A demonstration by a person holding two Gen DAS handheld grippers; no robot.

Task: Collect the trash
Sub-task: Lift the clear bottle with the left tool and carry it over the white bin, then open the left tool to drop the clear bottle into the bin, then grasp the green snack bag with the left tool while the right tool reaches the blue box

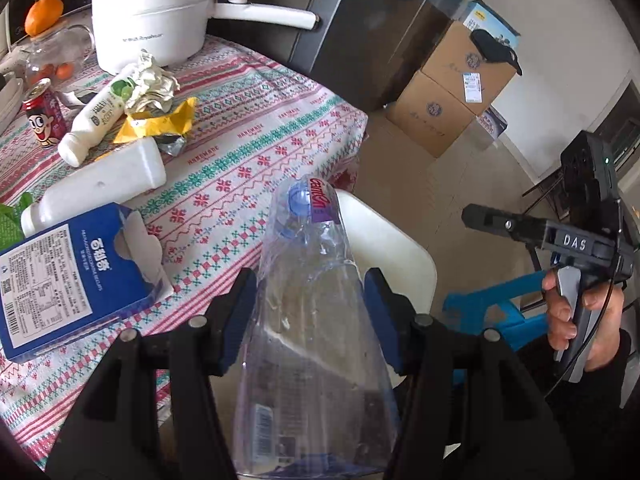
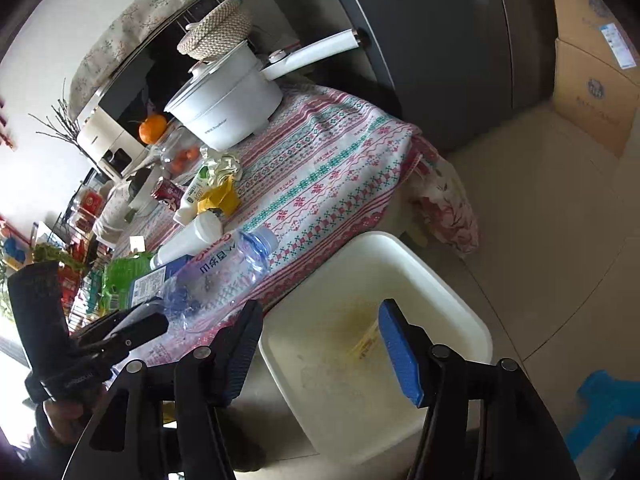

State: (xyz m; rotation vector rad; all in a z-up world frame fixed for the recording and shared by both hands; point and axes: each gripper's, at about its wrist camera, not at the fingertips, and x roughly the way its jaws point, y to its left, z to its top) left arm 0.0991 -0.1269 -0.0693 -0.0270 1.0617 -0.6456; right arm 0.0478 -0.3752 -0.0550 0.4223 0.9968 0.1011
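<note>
Clamped in the left gripper (image 1: 310,312): a clear bottle (image 1: 308,280), pads pressed on its sides, base toward the camera, blue cap pointing away, long axis running straight out along the fingers. Held above the table's near corner, cap end reaching over the rim of the white bin (image 1: 400,248).

In the right wrist view, right gripper (image 2: 320,344) with fingers apart and nothing between them, hanging over the open bin (image 2: 452,304), a yellow scrap already lying inside. Seen from there, the bottle (image 2: 224,276) up and to the left, over the tablecloth edge, just beside the bin's rim.

Judgement: bottle a short way from the bin, bin lying ahead and to the right of the left gripper; left hand the one to carry it over and let go, cap leading in, probably the next move. Right hand free and nearest the bin, but farther from the remaining litter.

Farther back on the table (image 1: 260,128): blue box (image 1: 76,280), two white bottles (image 1: 100,184), yellow wrapper (image 1: 160,120), crumpled paper (image 1: 152,80), red can (image 1: 44,116), all uncollected. Beyond, a white pot (image 1: 152,20).
</note>
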